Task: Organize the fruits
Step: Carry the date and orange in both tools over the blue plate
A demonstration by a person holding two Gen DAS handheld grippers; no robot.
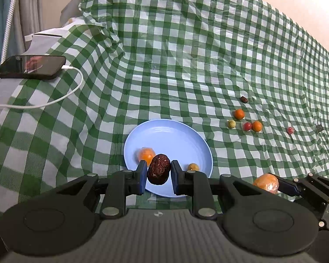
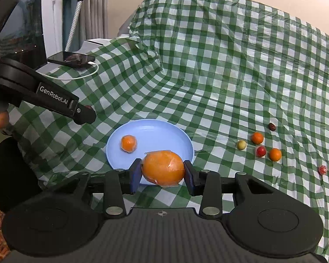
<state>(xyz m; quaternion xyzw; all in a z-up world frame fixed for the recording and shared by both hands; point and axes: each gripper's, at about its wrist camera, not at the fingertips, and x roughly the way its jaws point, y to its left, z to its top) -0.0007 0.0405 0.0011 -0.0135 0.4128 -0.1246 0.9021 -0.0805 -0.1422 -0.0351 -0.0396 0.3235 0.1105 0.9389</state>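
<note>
Two fruits already lie on the round blue plastic plate [image 1: 164, 131]; left tool [image 1: 159, 172] holds a wrinkled brown date [image 1: 159, 171], right tool [image 2: 162, 172] a wrapped orange [image 2: 163, 167]; six small fruits [image 2: 261, 146] remain on the checked tabletop [image 2: 208, 76].

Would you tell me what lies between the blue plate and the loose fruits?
Only bare checked cloth between blue plate and loose fruits, in both views.

The right gripper [image 2: 162, 176] clamps a large orange fruit wrapped in clear plastic [image 2: 163, 167] over the near rim of a round light-blue plate [image 2: 155, 134]. A smaller wrapped orange fruit [image 2: 128, 143] lies on the plate's left side.
</note>
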